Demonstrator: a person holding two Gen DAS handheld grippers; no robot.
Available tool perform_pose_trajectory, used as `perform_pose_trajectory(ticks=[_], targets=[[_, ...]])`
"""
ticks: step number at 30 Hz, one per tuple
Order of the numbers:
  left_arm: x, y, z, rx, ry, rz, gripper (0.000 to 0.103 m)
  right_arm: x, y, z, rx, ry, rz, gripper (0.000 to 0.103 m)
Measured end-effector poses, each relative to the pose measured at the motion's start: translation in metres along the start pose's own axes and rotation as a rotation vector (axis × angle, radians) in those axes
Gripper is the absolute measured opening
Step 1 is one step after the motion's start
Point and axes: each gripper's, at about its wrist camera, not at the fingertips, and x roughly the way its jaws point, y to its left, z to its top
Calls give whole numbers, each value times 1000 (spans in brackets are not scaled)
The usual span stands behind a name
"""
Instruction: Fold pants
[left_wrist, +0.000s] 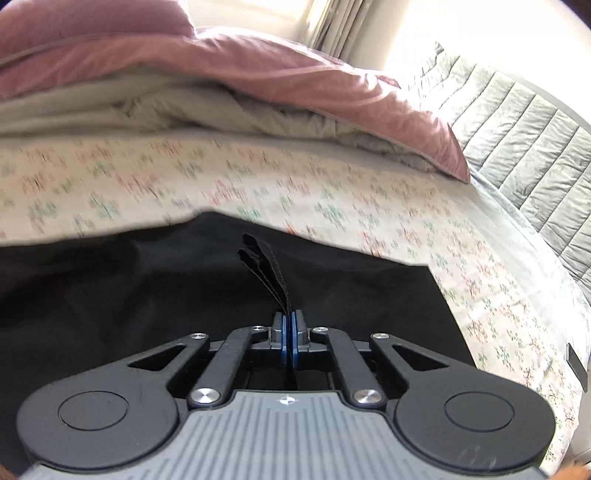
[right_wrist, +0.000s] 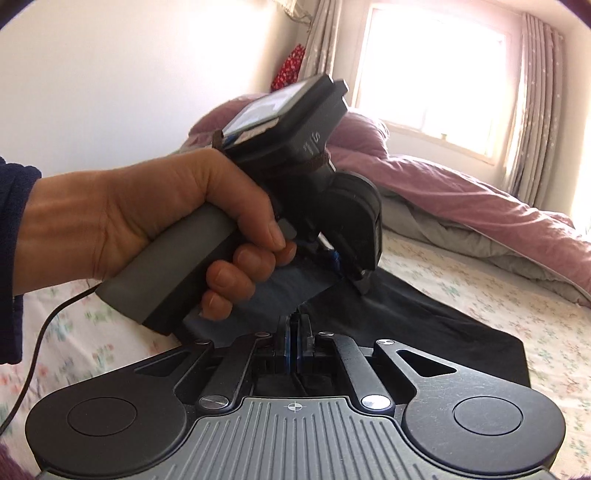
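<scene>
Left gripper is clamped on a pinched edge of the black pants, with a stitched fold of fabric standing up from between its pads. Right gripper is likewise closed on pants cloth, just beside the left hand. Both grips sit close together at one end; the garment's length runs away across the bed toward the pink duvet.

Bright daylight from a blown-out window; motion blur smearing the floral sheet; strong fisheye curvature and dark vignetting at corners.
</scene>
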Motion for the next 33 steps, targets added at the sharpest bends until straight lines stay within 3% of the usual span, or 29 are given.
perform_pose_trajectory(ticks=[8, 13, 18, 22, 27, 31, 33], targets=[[-44, 36, 28, 217, -48, 105, 20, 35, 33, 38, 102, -45, 78, 2], [-71, 77, 44, 322, -61, 182, 20, 69, 55, 65, 252, -70, 194, 2], [-79, 140, 46, 272, -43, 298, 20, 101, 89, 96, 290, -87, 281, 2], [-82, 182, 42, 229, -23, 363, 20, 132, 112, 109, 303, -52, 341, 2], [-92, 215, 49, 191, -23, 403, 20, 163, 142, 117, 278, -36, 390, 2], [-67, 229, 38, 190, 61, 497, 20, 196, 155, 119, 302, 27, 460, 2], [-58, 235, 30, 172, 86, 522, 20, 212, 156, 118, 317, 85, 497, 11]])
